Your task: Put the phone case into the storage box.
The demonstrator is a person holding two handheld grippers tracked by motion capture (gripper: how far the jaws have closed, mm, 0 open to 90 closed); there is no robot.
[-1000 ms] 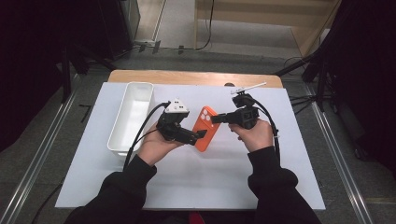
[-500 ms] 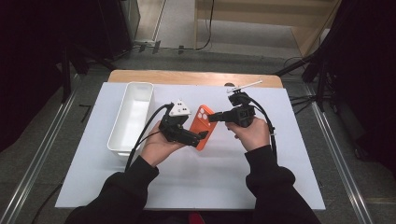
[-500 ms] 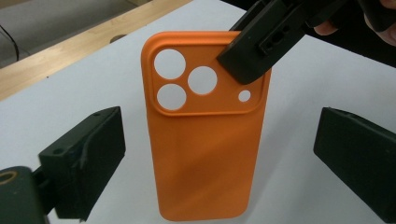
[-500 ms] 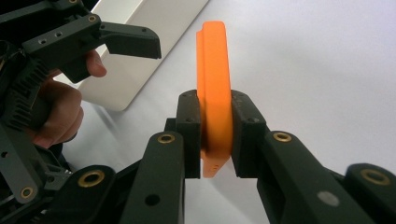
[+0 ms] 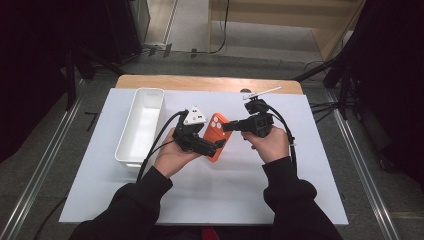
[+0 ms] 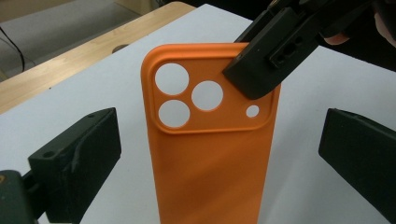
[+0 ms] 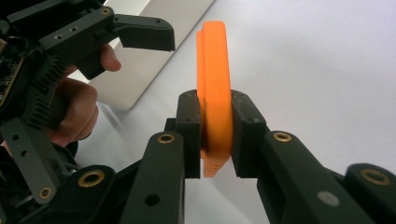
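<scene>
Orange phone case (image 5: 216,137) held off the white table (image 5: 300,190), beside the white tray (image 5: 142,125). Right gripper (image 7: 215,135) clamped on its top corner; left gripper (image 6: 219,154) wide open, just released, jaws flanking the case without touching.

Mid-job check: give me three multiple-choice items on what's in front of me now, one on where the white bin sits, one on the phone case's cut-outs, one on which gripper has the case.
1. Where is the white bin relative to the phone case in the high view?
A. Left of it
B. Right of it
C. On top of it

2. How many round holes does the orange case show in the left gripper view?
A. Two
B. Four
C. Six

3. What is the state of the grip?
A. Left gripper clamps the case
B. Right gripper clamps the case
C. Neither touches it

Answers: 1 A, the bin lies at the mat's left. 2 B, three large holes and one small. 3 B, the right pads pinch the case's edge, while the left jaws, just opened, stand clear either side.
</scene>
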